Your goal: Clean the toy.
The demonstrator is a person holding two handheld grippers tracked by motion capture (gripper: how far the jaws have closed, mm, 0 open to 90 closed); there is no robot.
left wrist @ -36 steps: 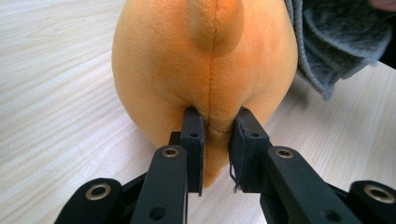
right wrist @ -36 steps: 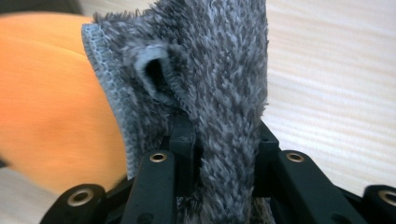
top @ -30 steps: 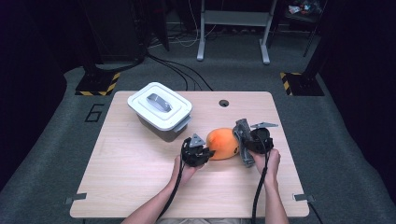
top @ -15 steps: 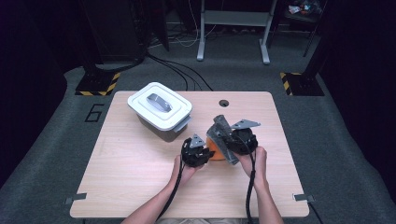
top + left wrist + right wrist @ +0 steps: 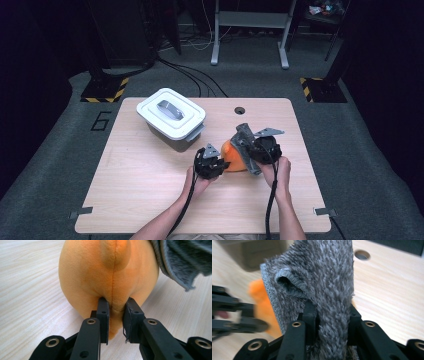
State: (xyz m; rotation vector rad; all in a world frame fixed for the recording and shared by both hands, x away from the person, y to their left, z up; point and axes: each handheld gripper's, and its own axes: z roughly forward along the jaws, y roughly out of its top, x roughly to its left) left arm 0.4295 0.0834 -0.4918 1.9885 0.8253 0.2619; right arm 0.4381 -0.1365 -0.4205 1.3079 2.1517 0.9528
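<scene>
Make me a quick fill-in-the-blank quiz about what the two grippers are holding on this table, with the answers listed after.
1. The left gripper has its fingers pinched on a seam of the soft ____ plush toy.
2. The right gripper is shut on a fuzzy ____ cloth.
3. The white container at the table's far left has its lid ____.

Missing words: orange; grey; on

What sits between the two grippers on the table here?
In the high view, the orange plush toy lies between the left gripper and the right gripper; a grey fuzzy cloth held by the right gripper drapes over it.
</scene>
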